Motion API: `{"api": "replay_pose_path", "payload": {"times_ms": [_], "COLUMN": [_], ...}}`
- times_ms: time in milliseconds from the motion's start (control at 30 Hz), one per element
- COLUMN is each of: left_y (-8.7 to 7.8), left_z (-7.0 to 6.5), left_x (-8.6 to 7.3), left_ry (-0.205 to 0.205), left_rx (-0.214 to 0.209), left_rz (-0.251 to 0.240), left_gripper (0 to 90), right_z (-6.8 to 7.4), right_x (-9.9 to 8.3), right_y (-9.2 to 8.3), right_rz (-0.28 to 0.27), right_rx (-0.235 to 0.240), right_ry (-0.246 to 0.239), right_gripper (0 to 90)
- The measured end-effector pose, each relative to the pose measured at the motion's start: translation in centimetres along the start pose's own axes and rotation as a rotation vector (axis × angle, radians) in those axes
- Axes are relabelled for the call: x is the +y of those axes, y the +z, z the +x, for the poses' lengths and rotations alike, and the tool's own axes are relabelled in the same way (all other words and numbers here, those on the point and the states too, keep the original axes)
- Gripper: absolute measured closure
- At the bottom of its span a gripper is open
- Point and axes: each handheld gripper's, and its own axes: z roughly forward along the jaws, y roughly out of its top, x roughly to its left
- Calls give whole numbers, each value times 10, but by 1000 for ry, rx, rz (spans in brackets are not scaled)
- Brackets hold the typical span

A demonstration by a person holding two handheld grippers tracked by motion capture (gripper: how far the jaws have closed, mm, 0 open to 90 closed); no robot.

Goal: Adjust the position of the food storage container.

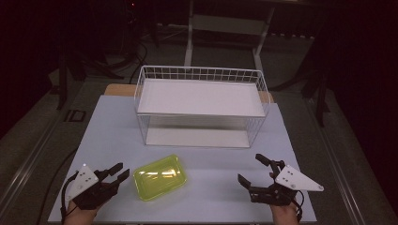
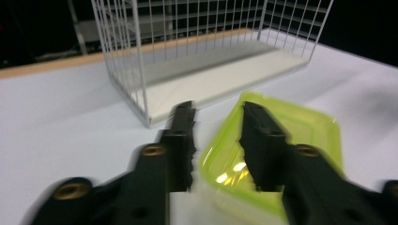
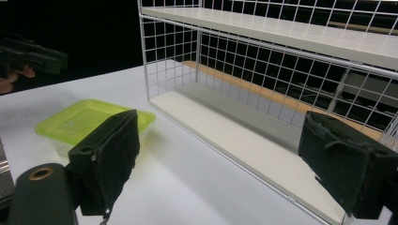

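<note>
Tray rim sits just beside left hand-held gripper.

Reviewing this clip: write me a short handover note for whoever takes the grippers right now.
Left gripper: jaws narrowed, astride the near edge of the yellow-green tray; pads not clearly pressing, so treat it as not gripped.
Right gripper: open wide, empty, on the table's right side.
Tray lies flat on the table, in front of the white wire shelf rack.
Done: approach. Left: probably grasp the tray and move it, perhaps to the rack.

High view overhead, faces forward-down; gripper views low, close along jaws; all share wire rack, yellow-green tray.
</note>
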Motion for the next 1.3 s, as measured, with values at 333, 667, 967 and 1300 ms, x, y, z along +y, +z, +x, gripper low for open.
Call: {"api": "replay_pose_path", "payload": {"times_ms": [333, 667, 967, 1300], "left_y": [14, 25, 45, 77], "left_z": [-1, -2, -3, 2], "left_x": [-16, -26, -19, -10], "left_ry": [127, 138, 155, 156], "left_rx": [-67, -97, -98, -96], "left_rz": [141, 193, 190, 177], "left_gripper": [900, 900, 900, 900], "right_z": [0, 0, 0, 1], "right_x": [0, 0, 0, 0], "right_y": [1, 0, 1, 2], "right_rz": [-2, -7, -1, 9], "right_rx": [11, 18, 30, 45], "right_ry": [3, -2, 1, -12], "right_gripper": [129, 129, 137, 138]}}
